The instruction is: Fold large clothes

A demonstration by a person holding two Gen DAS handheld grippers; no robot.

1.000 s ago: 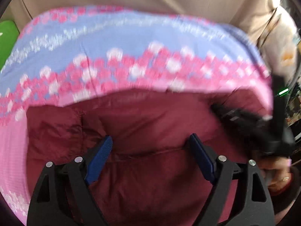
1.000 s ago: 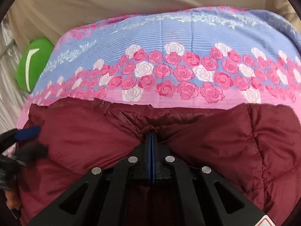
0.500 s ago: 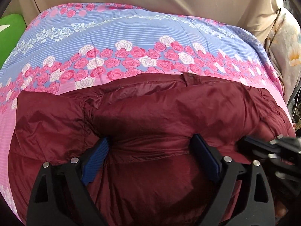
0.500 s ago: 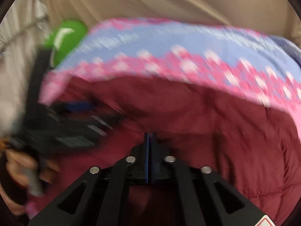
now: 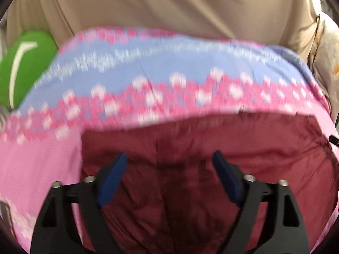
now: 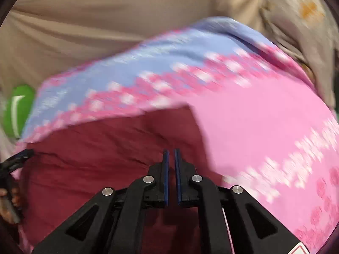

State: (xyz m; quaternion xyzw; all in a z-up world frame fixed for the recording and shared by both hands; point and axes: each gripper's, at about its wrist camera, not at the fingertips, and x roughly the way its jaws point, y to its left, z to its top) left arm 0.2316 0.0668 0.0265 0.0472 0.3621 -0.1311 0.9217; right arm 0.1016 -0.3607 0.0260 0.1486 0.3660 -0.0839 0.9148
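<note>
A maroon padded jacket (image 5: pixel 211 152) lies folded on a bed with a pink and blue rose-print cover (image 5: pixel 148 67). My left gripper (image 5: pixel 170 158) is open, its blue pads apart above the jacket and holding nothing. In the right wrist view the jacket (image 6: pixel 95 152) fills the lower left, and its right edge lies against the pink cover (image 6: pixel 264 116). My right gripper (image 6: pixel 171 154) hangs over the jacket with its pads a narrow gap apart and no cloth between them. Both views are motion-blurred.
A green cushion (image 5: pixel 21 67) lies at the bed's far left and shows in the right wrist view (image 6: pixel 18 108). A beige curtain (image 5: pixel 169 10) hangs behind the bed. A pale floral cloth (image 6: pixel 296 17) hangs at the right. The other gripper's tip (image 6: pixel 17 160) shows at the left edge.
My right gripper was shut on the jacket; its pads have now parted slightly and hold no cloth. Both grippers have swung, and the jacket looks narrower. My left gripper stays open.
</note>
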